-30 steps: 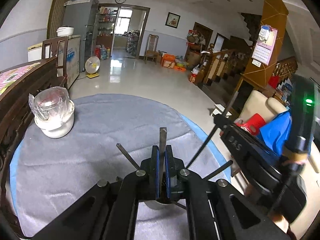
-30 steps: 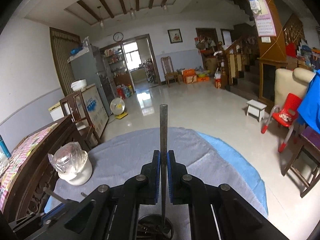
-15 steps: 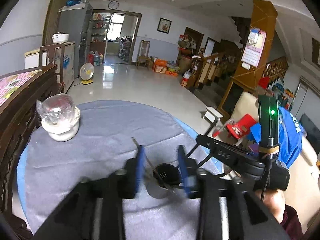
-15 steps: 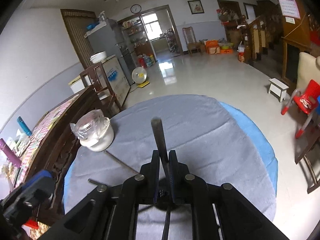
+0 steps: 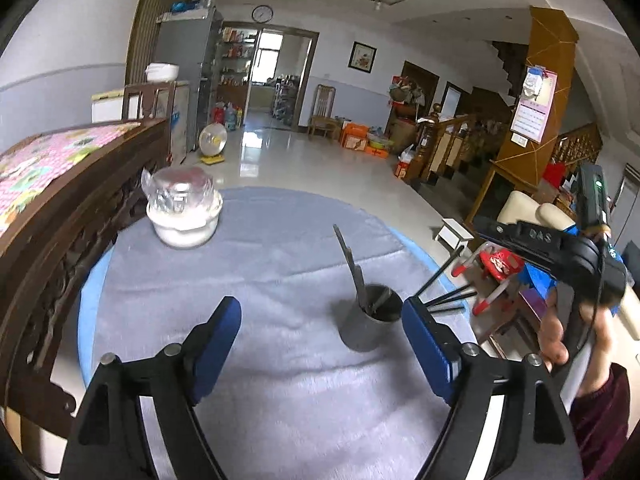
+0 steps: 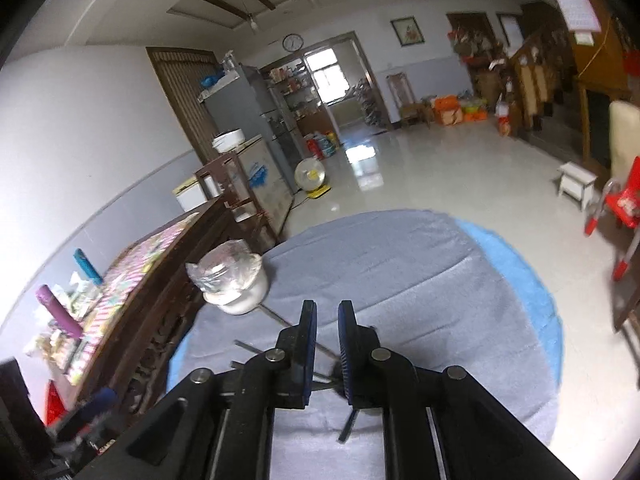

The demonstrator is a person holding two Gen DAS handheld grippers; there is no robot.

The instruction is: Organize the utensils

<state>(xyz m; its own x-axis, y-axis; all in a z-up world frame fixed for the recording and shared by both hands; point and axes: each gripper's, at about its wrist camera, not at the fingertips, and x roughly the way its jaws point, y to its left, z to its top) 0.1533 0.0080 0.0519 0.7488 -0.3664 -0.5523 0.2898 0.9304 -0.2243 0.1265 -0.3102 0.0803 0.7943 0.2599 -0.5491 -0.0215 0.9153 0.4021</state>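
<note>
A dark metal utensil cup (image 5: 370, 322) stands on the grey cloth (image 5: 280, 264) of the round table, with several metal utensil handles (image 5: 348, 256) sticking out of it. My left gripper (image 5: 322, 330) is wide open and empty, pulled back from the cup, which sits near its right finger. My right gripper (image 6: 323, 316) has its jaws slightly parted with nothing between them. It is directly above the cup, which its fingers mostly hide; thin utensil handles (image 6: 276, 316) poke out to the left. The right gripper also shows in the left wrist view (image 5: 532, 240), above and right of the cup.
A white bowl covered in clear plastic (image 5: 184, 216) sits at the table's far left, also in the right wrist view (image 6: 234, 280). A dark wooden sideboard (image 5: 48, 216) runs along the left edge. A red child's chair (image 5: 496, 264) and white stool (image 5: 454, 232) stand on the floor at right.
My left gripper let go of its utensil into the cup, opened wide and drew back. My right gripper released its utensil into the cup and its jaws parted slightly.
</note>
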